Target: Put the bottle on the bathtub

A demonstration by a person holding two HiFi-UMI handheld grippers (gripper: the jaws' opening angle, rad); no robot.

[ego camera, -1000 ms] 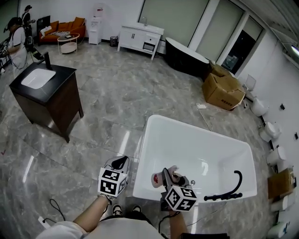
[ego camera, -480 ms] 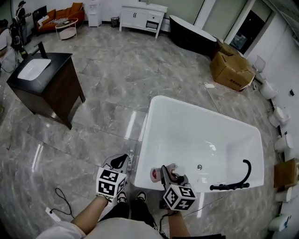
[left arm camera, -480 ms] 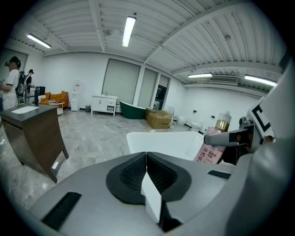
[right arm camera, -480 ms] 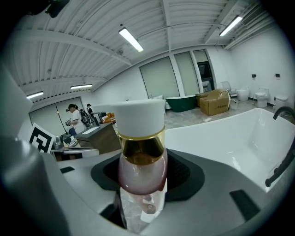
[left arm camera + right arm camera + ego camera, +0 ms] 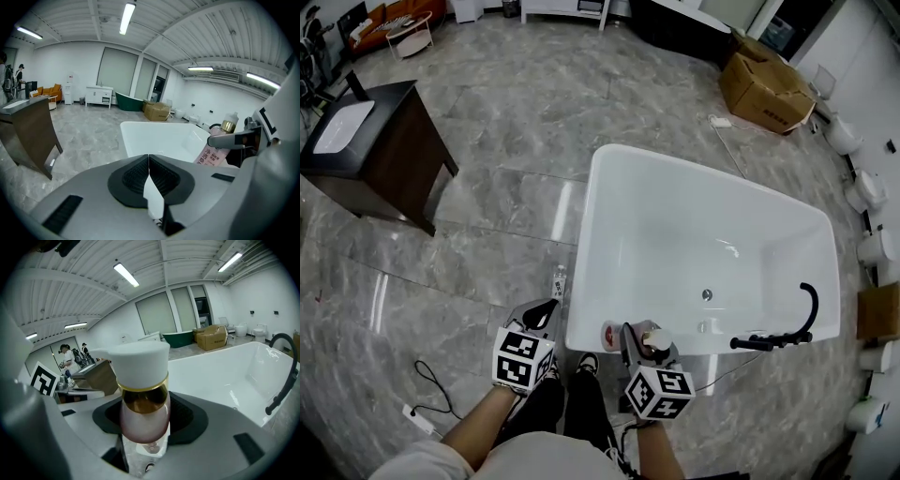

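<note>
A pink bottle (image 5: 143,416) with a gold collar and a white cap sits between the jaws of my right gripper (image 5: 145,427), which is shut on it. In the head view the bottle (image 5: 649,342) is over the near rim of the white bathtub (image 5: 609,187), held by the right gripper (image 5: 642,349). From the left gripper view the same bottle (image 5: 216,150) shows at the right, upright, beside the bathtub (image 5: 154,136). My left gripper (image 5: 149,180) is shut with nothing in it and stays left of the tub's near corner, as the left gripper (image 5: 539,322) in the head view.
A black faucet (image 5: 787,330) arches over the tub's right near rim. A dark vanity with a white basin (image 5: 366,155) stands at the left. A cardboard box (image 5: 766,89) lies beyond the tub. A white cable with a plug (image 5: 422,422) trails on the marble floor. Toilets (image 5: 867,192) line the right wall.
The view has tilted further down and nearer to the tub. The right gripper with the bottle has come to the tub's near rim. The left gripper stays beside it.
</note>
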